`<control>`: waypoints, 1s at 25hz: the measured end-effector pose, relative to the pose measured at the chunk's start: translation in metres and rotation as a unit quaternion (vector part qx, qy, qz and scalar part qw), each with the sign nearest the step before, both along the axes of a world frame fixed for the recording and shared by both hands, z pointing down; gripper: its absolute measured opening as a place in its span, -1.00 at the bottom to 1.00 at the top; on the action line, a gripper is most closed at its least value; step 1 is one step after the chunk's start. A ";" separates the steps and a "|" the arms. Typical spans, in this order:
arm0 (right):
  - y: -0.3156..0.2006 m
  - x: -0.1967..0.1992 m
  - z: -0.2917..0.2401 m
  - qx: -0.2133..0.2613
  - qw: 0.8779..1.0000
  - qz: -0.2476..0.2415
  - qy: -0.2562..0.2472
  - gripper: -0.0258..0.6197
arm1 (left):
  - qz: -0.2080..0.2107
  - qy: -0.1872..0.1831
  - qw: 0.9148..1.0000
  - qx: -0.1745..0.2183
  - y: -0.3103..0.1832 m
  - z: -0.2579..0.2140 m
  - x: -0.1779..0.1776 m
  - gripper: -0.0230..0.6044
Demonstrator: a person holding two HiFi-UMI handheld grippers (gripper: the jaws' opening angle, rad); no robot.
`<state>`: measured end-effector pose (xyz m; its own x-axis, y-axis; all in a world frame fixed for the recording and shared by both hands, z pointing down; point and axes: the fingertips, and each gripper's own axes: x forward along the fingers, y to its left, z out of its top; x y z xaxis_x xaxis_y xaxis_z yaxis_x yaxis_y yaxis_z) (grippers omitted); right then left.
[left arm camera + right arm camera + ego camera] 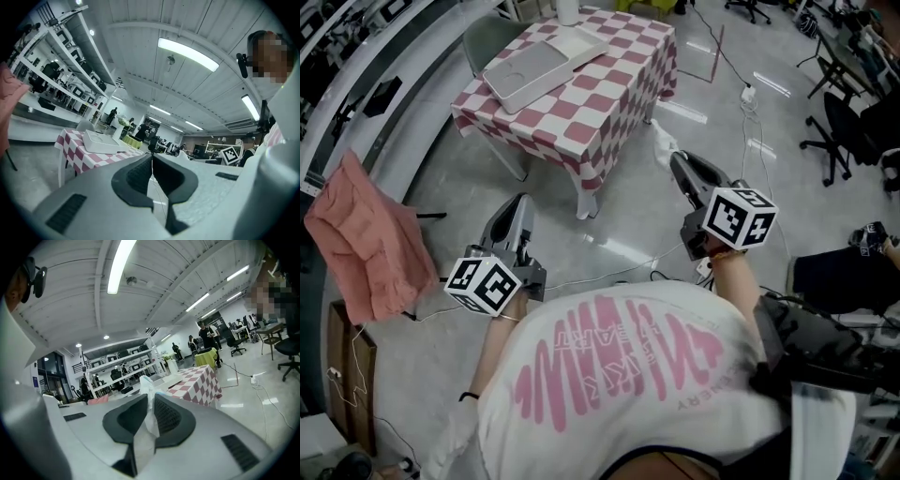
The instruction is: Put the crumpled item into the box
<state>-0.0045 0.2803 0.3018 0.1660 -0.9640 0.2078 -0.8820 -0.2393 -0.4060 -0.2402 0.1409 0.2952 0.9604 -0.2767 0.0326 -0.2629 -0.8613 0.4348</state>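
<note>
A white crumpled item sticks out of my right gripper, which is shut on it; in the right gripper view the crumpled item is pinched between the dark pads. The box, a shallow white one, lies on a table with a red-and-white checked cloth, across the floor ahead of both grippers. The box also shows in the left gripper view, far off. My left gripper is held lower left over the floor, shut with nothing in it.
A pink cloth hangs on a stand at the left. Office chairs and floor cables are at the right. A grey chair stands behind the table, and a white cylinder on its far edge.
</note>
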 end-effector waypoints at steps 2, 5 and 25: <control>-0.011 0.010 -0.001 -0.002 1.000 -0.010 0.007 -0.78 | -0.002 0.002 1.000 0.003 -0.006 0.000 0.012 -0.89; -0.027 0.021 0.000 -0.003 1.000 -0.026 0.014 -0.78 | -0.007 0.004 1.000 0.006 -0.017 0.002 0.027 -0.89; -0.108 0.078 0.039 -0.023 0.999 -0.043 -0.015 -0.78 | -0.015 -0.012 1.000 -0.016 -0.094 0.031 0.091 -0.89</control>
<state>0.0736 0.1726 0.3404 0.0761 -0.9638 0.2554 -0.8875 -0.1822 -0.4232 -0.1491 0.0474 0.3260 0.9506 -0.3036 0.0650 -0.2989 -0.8384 0.4557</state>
